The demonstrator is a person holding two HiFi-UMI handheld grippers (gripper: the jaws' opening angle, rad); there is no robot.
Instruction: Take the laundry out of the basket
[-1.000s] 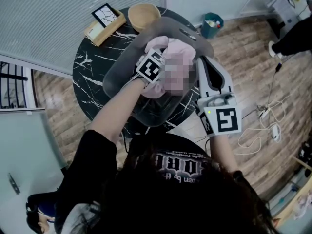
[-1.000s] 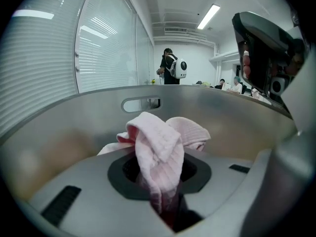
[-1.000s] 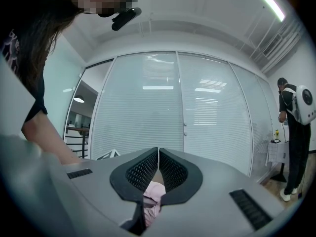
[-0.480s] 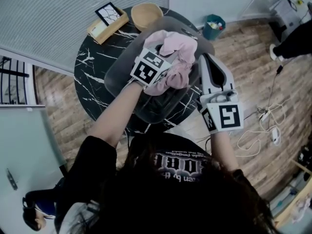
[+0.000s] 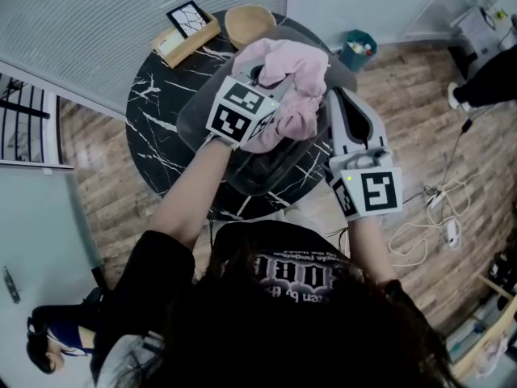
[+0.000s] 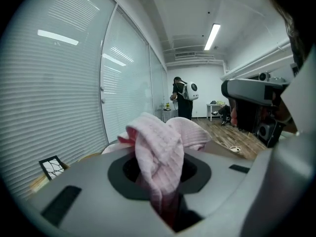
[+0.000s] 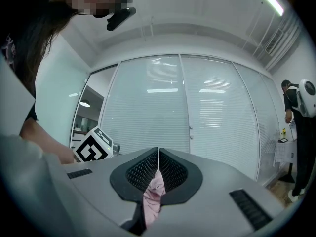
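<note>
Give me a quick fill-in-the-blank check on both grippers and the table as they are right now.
1. The left gripper is shut on a ____ cloth.
2. The right gripper is ____ on a fold of pink cloth too.
3. The grey basket stands on a round black marble ____.
4. The wooden thing beside the framed picture is a ____.
Missing words: pink; shut; table; bowl.

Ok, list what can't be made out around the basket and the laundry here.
- Inside of the basket: in the head view, the pink laundry and the left claw cover it, so any other clothes stay unseen.
- Right claw tips: in the head view, hidden behind the laundry's folds.
- Person with a backpack: in the left gripper view, too small for detail.
</note>
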